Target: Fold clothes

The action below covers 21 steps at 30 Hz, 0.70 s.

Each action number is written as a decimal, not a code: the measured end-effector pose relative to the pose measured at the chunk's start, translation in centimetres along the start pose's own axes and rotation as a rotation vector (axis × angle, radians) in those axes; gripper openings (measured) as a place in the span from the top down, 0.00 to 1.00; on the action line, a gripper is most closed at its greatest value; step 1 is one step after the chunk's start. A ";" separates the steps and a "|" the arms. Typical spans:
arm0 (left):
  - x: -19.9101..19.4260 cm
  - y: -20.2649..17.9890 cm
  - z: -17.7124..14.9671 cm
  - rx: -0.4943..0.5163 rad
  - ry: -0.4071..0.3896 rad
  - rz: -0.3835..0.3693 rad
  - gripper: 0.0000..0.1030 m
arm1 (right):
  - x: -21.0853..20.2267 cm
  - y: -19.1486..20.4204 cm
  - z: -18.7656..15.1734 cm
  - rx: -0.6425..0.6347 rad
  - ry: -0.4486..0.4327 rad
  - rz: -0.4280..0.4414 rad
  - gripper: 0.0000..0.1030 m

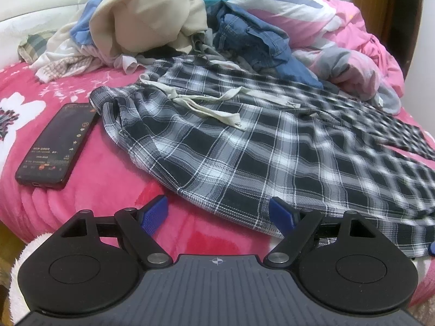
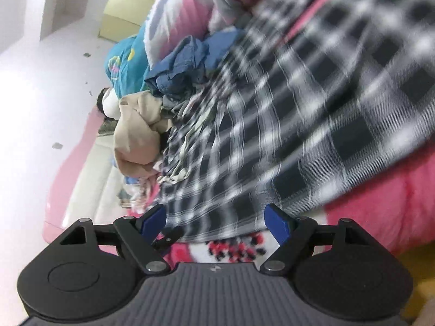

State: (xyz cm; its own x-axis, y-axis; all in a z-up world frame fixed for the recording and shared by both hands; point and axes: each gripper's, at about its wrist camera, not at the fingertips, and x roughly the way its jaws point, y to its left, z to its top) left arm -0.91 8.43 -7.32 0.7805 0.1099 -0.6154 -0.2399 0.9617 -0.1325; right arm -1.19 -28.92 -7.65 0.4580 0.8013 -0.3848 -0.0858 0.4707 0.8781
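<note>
A black phone [image 1: 55, 146] lies screen-up on the pink flowered blanket [image 1: 108, 179]. A rumpled pink and white quilt [image 1: 350, 40] is heaped at the far side, with a wooden door [image 1: 380, 8] standing beyond it.

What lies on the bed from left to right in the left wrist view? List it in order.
phone → plaid trousers → pink quilt. The heap of other clothes sits behind and overlaps, so it is left out.
</note>
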 end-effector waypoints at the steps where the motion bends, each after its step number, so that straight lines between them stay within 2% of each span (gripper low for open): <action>1: 0.0 0.0 0.0 0.001 0.000 0.001 0.20 | 0.2 -0.3 0.0 0.026 0.010 0.015 0.20; 6: 0.2 0.0 0.0 0.002 0.004 0.004 0.20 | 1.2 -1.8 -0.5 0.142 0.059 0.069 0.20; 8: 0.3 -0.1 -0.1 0.003 0.006 0.005 0.20 | 1.4 -2.2 -0.6 0.156 0.061 0.046 0.20; 11: 0.4 0.0 -0.1 0.008 0.006 0.005 0.20 | 1.0 -2.8 -0.3 0.160 0.022 -0.016 0.20; 17: 0.5 0.1 -0.1 0.007 0.005 0.004 0.19 | -0.9 -4.8 0.8 0.251 -0.071 -0.026 0.21; 21: 0.5 0.0 -0.2 0.005 0.004 0.005 0.19 | -2.2 -5.2 1.5 0.262 -0.151 -0.049 0.21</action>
State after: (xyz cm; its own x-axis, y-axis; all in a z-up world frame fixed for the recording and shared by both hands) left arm -0.63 8.45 -7.74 0.7768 0.1136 -0.6194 -0.2408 0.9624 -0.1255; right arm -0.40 -33.67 -10.93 0.5843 0.7065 -0.3993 0.1622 0.3805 0.9105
